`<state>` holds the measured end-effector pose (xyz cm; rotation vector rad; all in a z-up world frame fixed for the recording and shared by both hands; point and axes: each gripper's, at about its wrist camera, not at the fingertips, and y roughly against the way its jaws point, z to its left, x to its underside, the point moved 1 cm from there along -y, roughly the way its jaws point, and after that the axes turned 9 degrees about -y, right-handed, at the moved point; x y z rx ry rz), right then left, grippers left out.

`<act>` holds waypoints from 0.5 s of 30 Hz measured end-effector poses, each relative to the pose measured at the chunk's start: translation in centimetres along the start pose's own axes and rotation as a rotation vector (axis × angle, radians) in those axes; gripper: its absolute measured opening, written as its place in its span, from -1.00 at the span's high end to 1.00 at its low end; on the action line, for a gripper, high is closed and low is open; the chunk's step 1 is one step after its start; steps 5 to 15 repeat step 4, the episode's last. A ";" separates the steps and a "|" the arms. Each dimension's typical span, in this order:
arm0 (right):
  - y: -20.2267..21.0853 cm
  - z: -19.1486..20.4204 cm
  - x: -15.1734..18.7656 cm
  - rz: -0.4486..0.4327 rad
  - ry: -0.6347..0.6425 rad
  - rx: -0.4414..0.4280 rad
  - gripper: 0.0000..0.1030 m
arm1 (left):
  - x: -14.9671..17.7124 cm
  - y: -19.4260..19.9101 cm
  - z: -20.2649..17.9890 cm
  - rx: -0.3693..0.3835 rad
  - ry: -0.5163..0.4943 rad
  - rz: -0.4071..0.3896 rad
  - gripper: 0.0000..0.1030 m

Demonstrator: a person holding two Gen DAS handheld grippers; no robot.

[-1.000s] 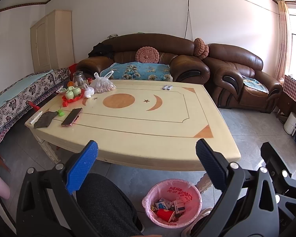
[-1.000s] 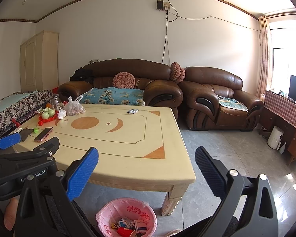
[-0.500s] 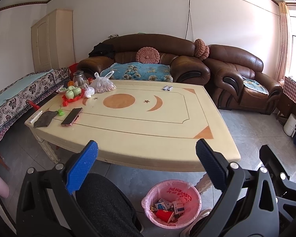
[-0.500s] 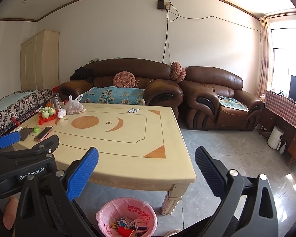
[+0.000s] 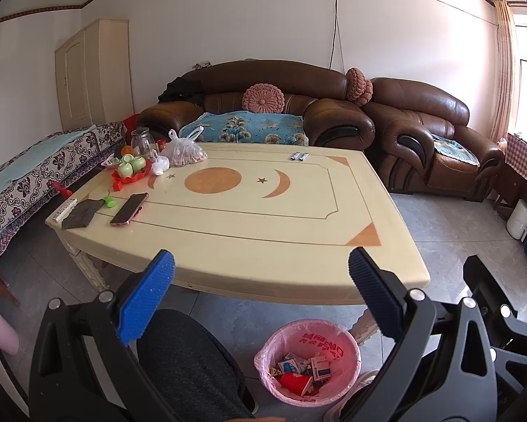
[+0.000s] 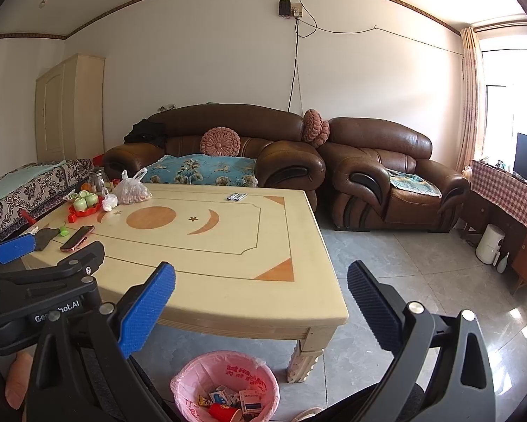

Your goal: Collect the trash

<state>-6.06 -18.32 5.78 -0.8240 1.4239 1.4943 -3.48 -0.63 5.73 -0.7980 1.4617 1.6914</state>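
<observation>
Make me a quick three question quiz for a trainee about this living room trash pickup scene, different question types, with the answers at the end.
1. True or false: the left gripper is holding a piece of trash.
2. Multiple choice: where does the pink-lined trash bin stand? A) on the table B) on the floor by the table's near edge C) on the sofa
3. Fill in: the phone lies on the table next to a dark ____.

Key
1. False; both it and the right gripper are open and empty.
2. B
3. cloth
</observation>
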 end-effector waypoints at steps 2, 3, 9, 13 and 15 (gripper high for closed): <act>0.0 0.0 0.0 0.000 -0.001 0.000 -0.86 | 0.0 0.1 -0.2 -0.001 -0.005 0.000 -0.88; 0.0 -0.1 0.0 0.000 -0.002 -0.001 -0.86 | 0.0 0.1 -0.2 -0.001 -0.004 0.000 -0.88; 0.0 -0.1 0.0 0.001 -0.002 -0.001 -0.86 | -0.1 0.1 -0.2 0.000 -0.004 0.000 -0.88; 0.0 -0.1 0.0 0.001 -0.002 -0.001 -0.86 | -0.1 0.1 -0.2 0.000 -0.004 0.000 -0.88; 0.0 -0.1 0.0 0.001 -0.002 -0.001 -0.86 | -0.1 0.1 -0.2 0.000 -0.004 0.000 -0.88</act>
